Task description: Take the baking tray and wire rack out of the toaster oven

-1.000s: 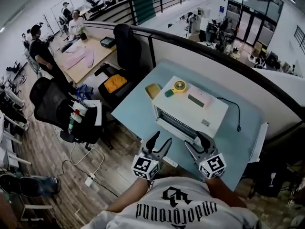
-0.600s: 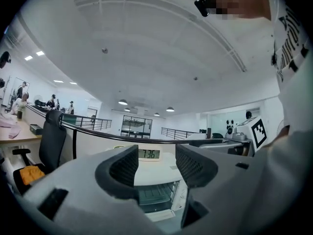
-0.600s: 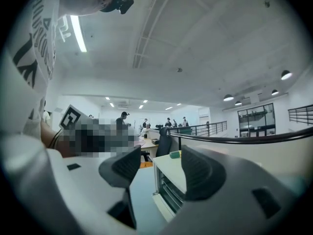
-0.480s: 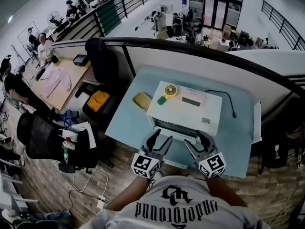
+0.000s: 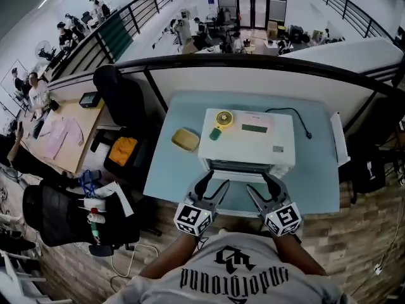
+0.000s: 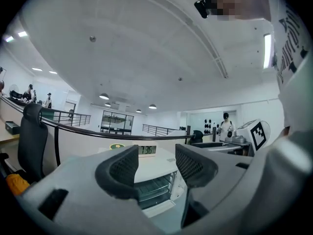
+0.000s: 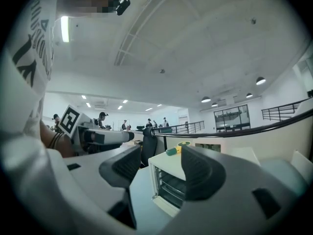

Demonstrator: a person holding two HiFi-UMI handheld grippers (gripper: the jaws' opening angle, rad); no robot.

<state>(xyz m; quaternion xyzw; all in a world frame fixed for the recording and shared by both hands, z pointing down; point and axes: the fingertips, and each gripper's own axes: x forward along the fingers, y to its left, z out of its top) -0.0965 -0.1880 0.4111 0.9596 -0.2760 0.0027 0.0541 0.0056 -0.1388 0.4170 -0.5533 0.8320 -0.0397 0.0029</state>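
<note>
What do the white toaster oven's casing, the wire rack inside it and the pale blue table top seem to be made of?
White toaster oven casing: probably painted sheet metal; smooth, matt, evenly white, crisp box edges.
Wire rack: likely steel; thin parallel bars, dull grey.
Pale blue table top: perhaps laminate; flat, uniform colour, no grain visible.
</note>
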